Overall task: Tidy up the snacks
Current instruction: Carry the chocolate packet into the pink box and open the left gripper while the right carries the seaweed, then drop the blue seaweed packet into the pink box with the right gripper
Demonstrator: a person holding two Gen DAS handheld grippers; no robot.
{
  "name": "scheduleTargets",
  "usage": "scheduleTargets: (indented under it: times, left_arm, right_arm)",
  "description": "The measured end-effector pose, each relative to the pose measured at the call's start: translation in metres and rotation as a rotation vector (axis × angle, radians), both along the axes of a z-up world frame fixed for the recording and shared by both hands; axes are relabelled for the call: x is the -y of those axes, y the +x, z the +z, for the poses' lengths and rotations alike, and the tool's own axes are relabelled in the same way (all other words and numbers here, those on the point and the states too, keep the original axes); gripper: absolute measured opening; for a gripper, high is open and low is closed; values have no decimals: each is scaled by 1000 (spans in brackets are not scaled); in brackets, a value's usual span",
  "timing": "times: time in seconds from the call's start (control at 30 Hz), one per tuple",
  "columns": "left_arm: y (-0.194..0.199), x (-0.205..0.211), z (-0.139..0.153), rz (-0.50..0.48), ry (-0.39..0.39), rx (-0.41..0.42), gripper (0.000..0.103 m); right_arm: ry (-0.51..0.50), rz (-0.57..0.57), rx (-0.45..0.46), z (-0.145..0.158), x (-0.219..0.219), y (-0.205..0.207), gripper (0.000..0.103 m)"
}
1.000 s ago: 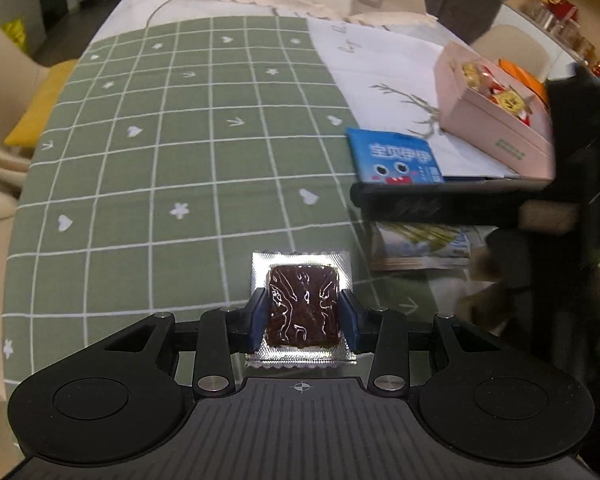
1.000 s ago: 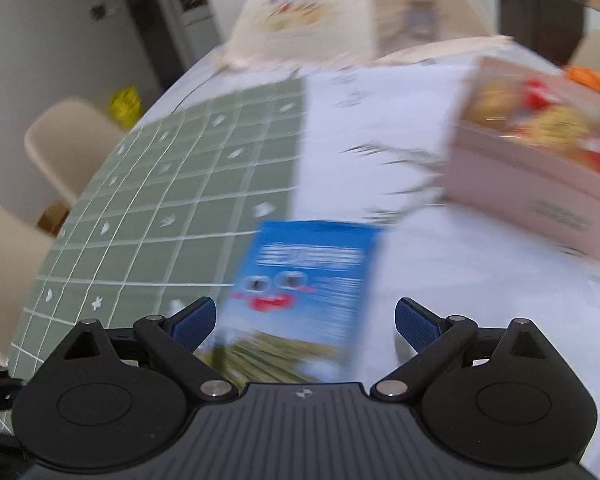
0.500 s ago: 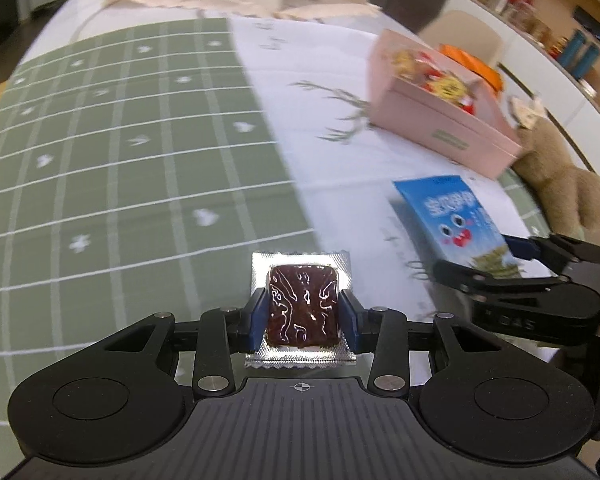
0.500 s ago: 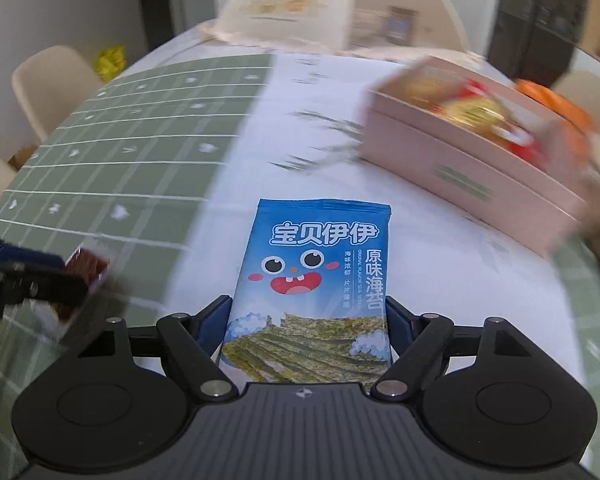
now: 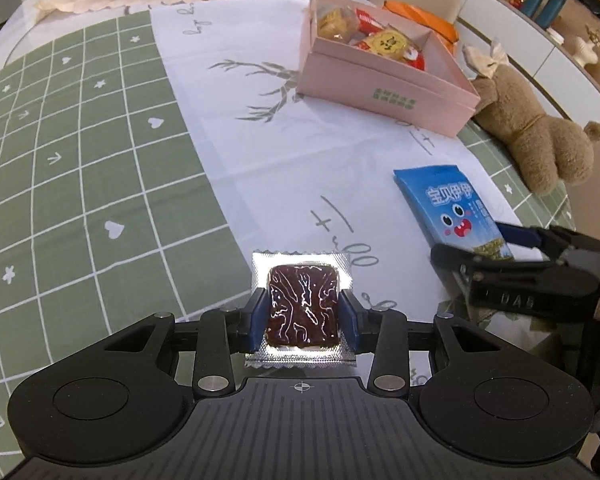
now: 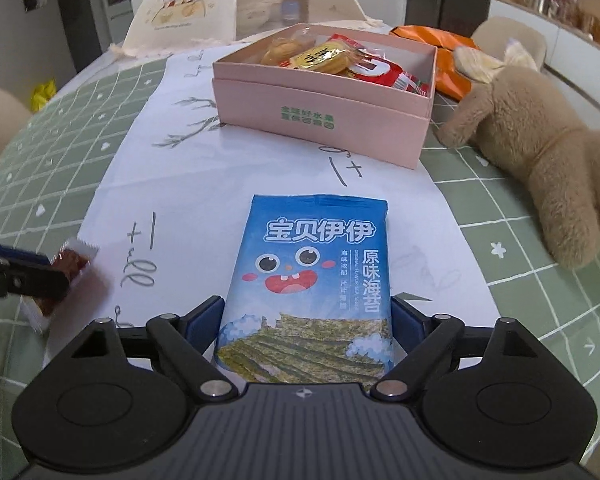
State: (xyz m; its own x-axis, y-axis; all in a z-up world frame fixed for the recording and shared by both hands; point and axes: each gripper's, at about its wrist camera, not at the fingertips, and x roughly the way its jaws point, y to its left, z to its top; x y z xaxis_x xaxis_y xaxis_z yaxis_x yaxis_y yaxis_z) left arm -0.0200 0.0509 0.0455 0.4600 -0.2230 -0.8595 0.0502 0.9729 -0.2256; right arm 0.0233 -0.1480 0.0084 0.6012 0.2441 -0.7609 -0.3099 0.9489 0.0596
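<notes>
My left gripper point(image 5: 303, 316) is shut on a small clear packet with a dark brown snack point(image 5: 302, 300), held above the white table runner. It also shows at the left edge of the right wrist view point(image 6: 66, 264). My right gripper point(image 6: 306, 324) is shut on a blue seaweed snack bag point(image 6: 312, 276), which also shows in the left wrist view point(image 5: 452, 208). A pink box point(image 6: 320, 120) holding several wrapped snacks stands farther back; it also shows in the left wrist view point(image 5: 384, 88).
A brown plush toy point(image 6: 540, 152) lies right of the box. An orange bag point(image 6: 436, 52) sits behind the box. A green checked tablecloth point(image 5: 80, 160) covers the table's left part. A cream food cover point(image 6: 188, 0) stands at the far end.
My right gripper closed on the blue seaweed bag and lifted it. Both grippers swung right, toward the pink box. The brown snack stays gripped in my left gripper.
</notes>
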Motion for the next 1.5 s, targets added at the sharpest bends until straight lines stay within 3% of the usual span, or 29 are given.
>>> scheduleTargets:
  times: [0.1,0.27,0.43,0.57,0.63,0.77,0.8,0.87,0.93,1.0,1.07,1.3,1.4,1.5]
  left_arm:
    - [1,1,-2,-1,1,-13,43]
    - [0,6,-5,-17,8,-30,43]
    - [-1,7,2,-24,4,2,43]
    - [13,3,48,-24,-54,146,43]
    - [30,0,88,-32,-92,260,43]
    - [84,12,169,-83,-62,482,43]
    - [104,16,182,-99,-79,508,43]
    - [149,22,193,-130,-124,483,43]
    - [181,23,191,-106,-167,452,43]
    - [192,13,185,-51,-219,479,43]
    - [187,5,174,-21,-243,488,43]
    - [131,-15,89,-61,-177,308,43]
    - [110,-19,61,-56,-186,239,43]
    - [102,-18,53,-68,-189,219,43]
  right_arm:
    - [18,-14,3,0,-3,9,88]
    - [-75,33,31,1,-19,18,85]
    - [-7,74,109,32,-11,8,83]
    - [20,58,181,63,4,0,83]
    - [35,37,216,79,16,-2,83]
    - [71,-20,277,107,33,-2,83]
    - [87,-29,288,112,35,-2,83]
    - [101,-42,299,120,35,1,83]
    - [100,-44,304,123,32,4,84]
    - [84,-59,300,123,31,4,84]
    - [67,-85,284,118,36,4,85]
    - [93,-158,164,95,67,18,85]
    - [86,-133,223,115,61,42,85]
    - [76,-77,334,150,42,84,85]
